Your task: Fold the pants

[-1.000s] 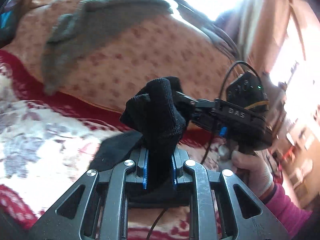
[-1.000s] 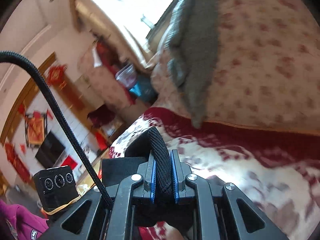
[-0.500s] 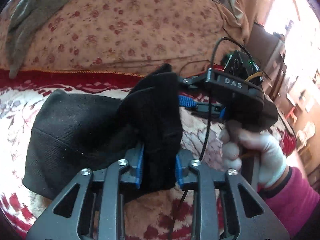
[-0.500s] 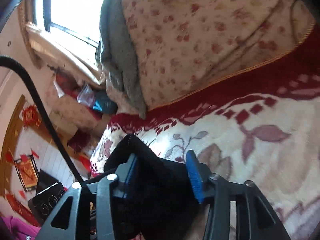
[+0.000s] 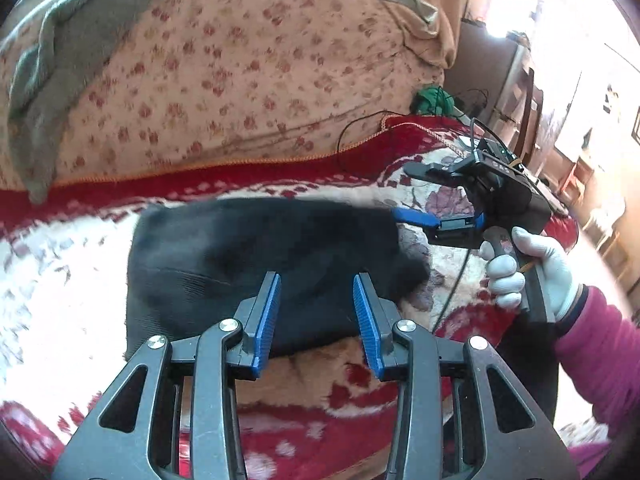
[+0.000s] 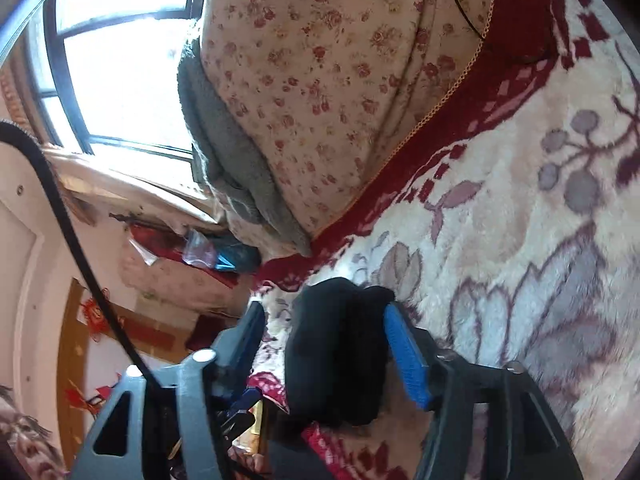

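Note:
The black pants (image 5: 256,256) lie folded in a flat bundle on the red and cream floral blanket (image 5: 72,288). My left gripper (image 5: 316,304) is open, its blue pads just over the near edge of the bundle, holding nothing. My right gripper (image 5: 404,192) shows in the left wrist view at the bundle's right end, jaws spread. In the right wrist view the right gripper (image 6: 324,344) is open, with the end of the pants (image 6: 340,356) lying loose between its pads.
A floral quilt roll (image 5: 240,80) lies along the back with a grey cloth (image 5: 52,80) draped over its left end. A black cable (image 5: 360,132) and a green ball of yarn (image 5: 432,100) sit at the back right. A window (image 6: 120,60) is behind.
Both grippers have opened and let go of the pants. The pants have dropped from a raised bunch to a flat folded bundle on the blanket.

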The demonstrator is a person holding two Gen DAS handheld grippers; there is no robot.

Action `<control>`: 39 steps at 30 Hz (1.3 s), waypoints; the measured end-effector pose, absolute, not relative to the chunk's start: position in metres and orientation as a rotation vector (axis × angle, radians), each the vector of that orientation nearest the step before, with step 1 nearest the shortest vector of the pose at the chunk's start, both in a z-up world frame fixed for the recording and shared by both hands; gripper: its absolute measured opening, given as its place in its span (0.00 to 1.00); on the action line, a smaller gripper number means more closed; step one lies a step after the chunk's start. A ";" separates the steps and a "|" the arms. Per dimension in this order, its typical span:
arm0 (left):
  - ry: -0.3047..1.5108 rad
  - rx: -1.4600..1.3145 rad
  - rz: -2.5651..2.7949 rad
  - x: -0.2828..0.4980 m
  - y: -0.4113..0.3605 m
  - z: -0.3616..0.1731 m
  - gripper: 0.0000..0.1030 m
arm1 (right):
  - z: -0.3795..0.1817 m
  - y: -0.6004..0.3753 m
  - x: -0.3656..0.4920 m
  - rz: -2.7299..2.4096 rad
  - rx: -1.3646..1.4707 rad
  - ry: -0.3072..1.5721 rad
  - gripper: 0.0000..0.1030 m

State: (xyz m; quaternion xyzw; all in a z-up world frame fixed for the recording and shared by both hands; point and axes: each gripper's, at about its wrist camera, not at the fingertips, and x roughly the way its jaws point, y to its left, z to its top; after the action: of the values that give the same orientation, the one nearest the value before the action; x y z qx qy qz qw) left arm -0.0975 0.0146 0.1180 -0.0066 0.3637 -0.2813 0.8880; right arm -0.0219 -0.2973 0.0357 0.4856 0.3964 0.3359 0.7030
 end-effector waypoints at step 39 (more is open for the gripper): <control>0.901 0.424 -0.726 0.064 0.037 0.051 0.35 | 0.015 -0.235 -0.010 0.706 0.769 1.011 0.39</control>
State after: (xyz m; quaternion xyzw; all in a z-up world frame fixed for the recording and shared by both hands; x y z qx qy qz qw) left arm 0.0643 0.0370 0.0511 0.1989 0.4224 -0.3403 0.8162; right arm -0.0097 -0.2351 0.0149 0.3513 0.4623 0.3229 0.7474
